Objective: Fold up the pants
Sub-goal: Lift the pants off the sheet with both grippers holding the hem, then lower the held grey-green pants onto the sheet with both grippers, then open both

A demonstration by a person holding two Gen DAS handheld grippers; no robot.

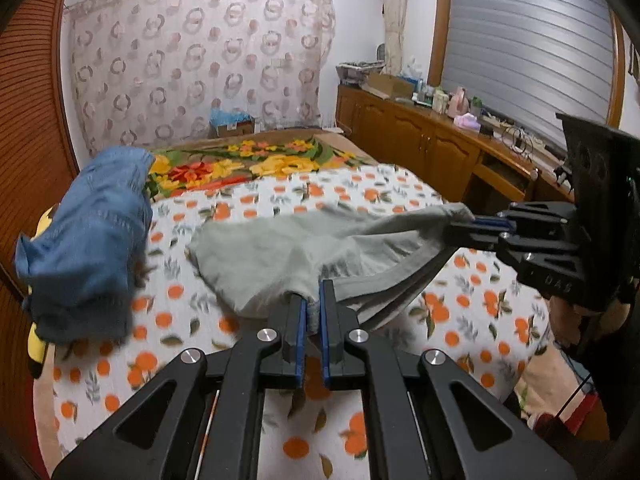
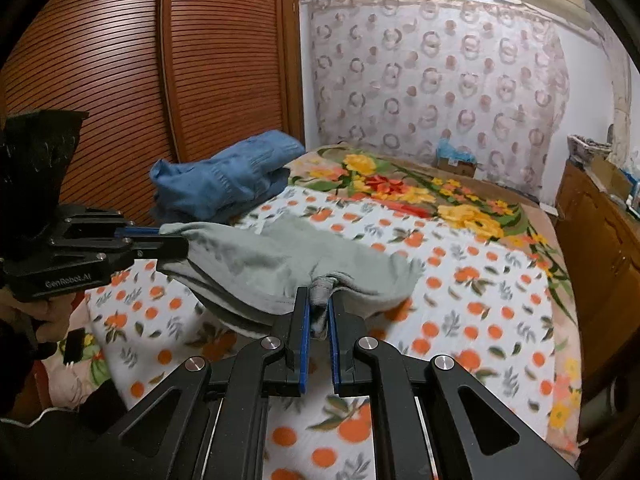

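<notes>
— Looking down the left wrist view: the left gripper (image 1: pixel 314 304) sits at lower centre, its blue-lined jaws nipped tight on a bunched edge of the grey pants (image 1: pixel 280 256). See it?

— Clear as day. And at the right edge of that same view the right gripper (image 1: pixel 466 226) comes in sideways, clamped on the other corner of the cloth.

— So both are pinching, neither is spread. Where do the pants lie?

— Strung between the two grippers across the middle of the frame, sagging in the centre, with the far fold lying on the orange-print sheet (image 1: pixel 168 312). The near edge hangs above the sheet.

— Switch to the right wrist view.

— Same story mirrored. Right gripper (image 2: pixel 319 304) at lower centre, a knot of grey fabric squeezed between its pads. Left gripper (image 2: pixel 172 240) at the left edge, a hand (image 2: pixel 52 316) wrapped round its grip, biting the opposite corner of the pants (image 2: pixel 272 264).

— Anything else on the bed?

— A blue denim garment (image 2: pixel 228 180) heaped at upper left of this view, well apart from the pants, and a floral blanket (image 2: pixel 420 188) beyond the sheet.
</notes>
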